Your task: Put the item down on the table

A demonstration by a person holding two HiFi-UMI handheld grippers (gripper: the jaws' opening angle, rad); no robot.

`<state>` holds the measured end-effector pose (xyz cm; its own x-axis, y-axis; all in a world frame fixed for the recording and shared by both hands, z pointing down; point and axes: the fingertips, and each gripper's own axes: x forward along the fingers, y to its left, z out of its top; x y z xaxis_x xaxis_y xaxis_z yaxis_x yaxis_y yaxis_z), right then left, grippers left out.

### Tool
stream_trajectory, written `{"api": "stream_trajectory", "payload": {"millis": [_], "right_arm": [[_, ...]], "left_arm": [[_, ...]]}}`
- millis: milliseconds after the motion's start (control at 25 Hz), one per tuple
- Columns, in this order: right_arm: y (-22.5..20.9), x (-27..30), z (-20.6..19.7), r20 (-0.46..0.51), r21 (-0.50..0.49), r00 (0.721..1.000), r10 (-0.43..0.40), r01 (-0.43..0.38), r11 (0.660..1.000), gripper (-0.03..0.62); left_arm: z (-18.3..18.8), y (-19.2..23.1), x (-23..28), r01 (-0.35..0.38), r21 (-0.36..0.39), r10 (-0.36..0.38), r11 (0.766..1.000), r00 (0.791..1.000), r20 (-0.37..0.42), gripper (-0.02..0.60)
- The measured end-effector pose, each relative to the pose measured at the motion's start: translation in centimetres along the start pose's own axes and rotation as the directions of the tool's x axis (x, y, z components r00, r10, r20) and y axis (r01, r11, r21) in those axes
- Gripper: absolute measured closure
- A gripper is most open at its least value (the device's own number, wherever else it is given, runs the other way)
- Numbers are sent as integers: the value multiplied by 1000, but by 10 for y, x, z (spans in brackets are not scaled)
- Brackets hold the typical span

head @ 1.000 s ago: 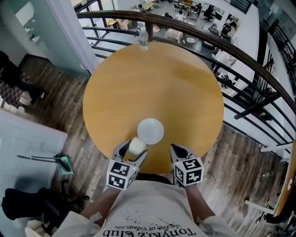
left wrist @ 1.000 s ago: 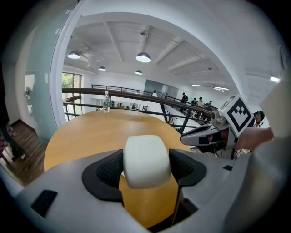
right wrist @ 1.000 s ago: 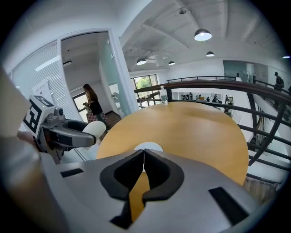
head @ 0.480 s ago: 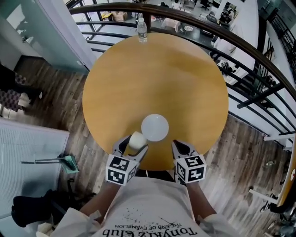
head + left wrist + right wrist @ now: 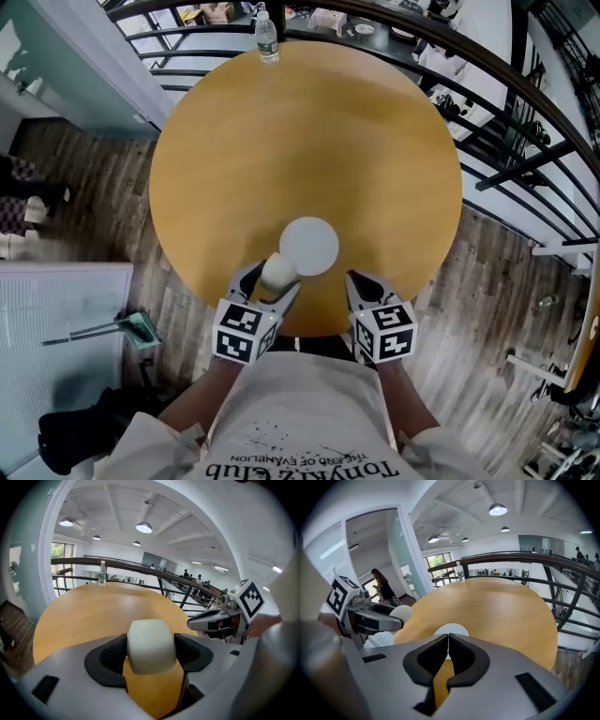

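1. Plainly, the job is not yet done: the left gripper [image 5: 269, 284] has its 2 jaws clamped on the item [image 5: 151, 644], 1 dark pad against each side.
2. The item sits over the near edge of the table [image 5: 309, 141], just beside a white disc [image 5: 309, 246] that lies flat on the wood. I cannot tell from here whether its base touches the tabletop.
3. What is left, by my reckoning, is to lower it if it hangs clear, part the jaws and draw the gripper back.
4. The right gripper [image 5: 360, 285] takes no part: its jaws are pressed together with nothing between them, and it hovers at the table's near rim.
5. The item is a cream, matte, rounded block with soft corners, a little like a stubby barrel. The pads gripping it are black and finely ribbed.
6. The table is round, with a smooth honey-coloured wood top and a faint sheen. The disc is thin, plain and white.
7. A clear plastic bottle [image 5: 267, 33] stands upright at the far edge, well apart from the grippers, beside a dark curved railing [image 5: 487, 70].
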<state>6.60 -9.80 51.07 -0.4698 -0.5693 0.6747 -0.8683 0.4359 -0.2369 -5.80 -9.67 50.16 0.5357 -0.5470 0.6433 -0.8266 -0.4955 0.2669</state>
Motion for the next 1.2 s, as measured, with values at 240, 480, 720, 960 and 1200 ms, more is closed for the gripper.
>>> {"api": "stream_trajectory", "payload": {"millis": [240, 480, 720, 960, 1200], "right_arm": [[-2, 14, 1, -7, 7, 1000, 1, -1, 1000, 568], [-9, 24, -2, -19, 22, 1000, -3, 3, 1000, 568], [-14, 30, -3, -27, 29, 1000, -3, 3, 1000, 568], [-20, 37, -2, -32, 44, 999, 3, -1, 999, 568], [-27, 44, -7, -43, 61, 999, 0, 3, 998, 568]], "left_arm": [[-1, 5, 16, 14, 3, -14, 1000, 1000, -18, 252], [0, 12, 33, 13, -7, -13, 1000, 1000, -27, 252], [-1, 16, 44, 10, -11, -10, 1000, 999, -42, 252], [-4, 16, 63, 13, -11, -13, 1000, 997, -74, 252], [-9, 21, 80, 12, -9, -13, 1000, 995, -103, 252]]}}
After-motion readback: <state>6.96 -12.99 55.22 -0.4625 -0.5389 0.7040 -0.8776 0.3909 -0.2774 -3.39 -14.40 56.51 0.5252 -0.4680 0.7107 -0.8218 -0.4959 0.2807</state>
